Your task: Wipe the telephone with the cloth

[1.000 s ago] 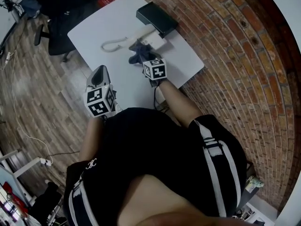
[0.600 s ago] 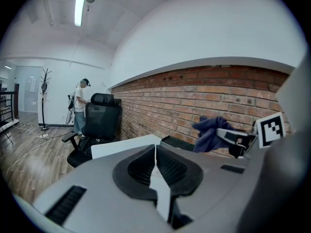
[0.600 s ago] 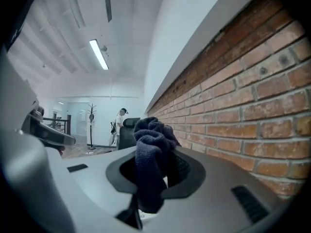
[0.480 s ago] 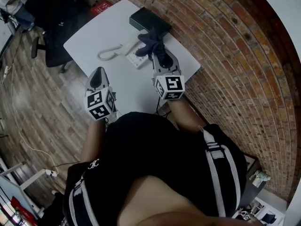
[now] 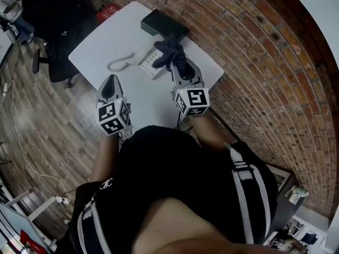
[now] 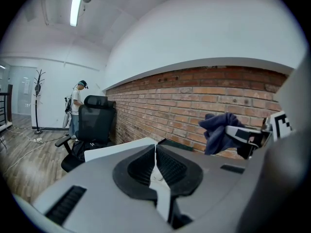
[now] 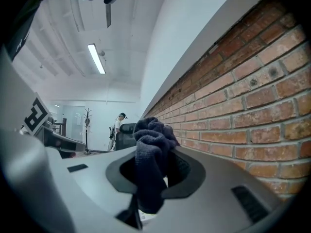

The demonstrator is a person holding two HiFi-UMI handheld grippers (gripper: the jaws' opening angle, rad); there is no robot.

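Since a sec ago the right claw has lifted off the counter w/ the cloth and now hangs above it; in the last half-sec barely any change. Nearest, lower left of the head view: left claw, pads pressed together on nothing, over the counter's near edge, idle. Right claw, frame centre, is clamped on the dark cloth, which bunches past the tips. Telephone sits on the counter just left of & under the cloth, its handset off the base, lying further left, long axis approx left-right. So the phone is below-left of the right claw, clearly the nearer one; it prob needs to drop down & left. Beyond: black box, then brick wall.
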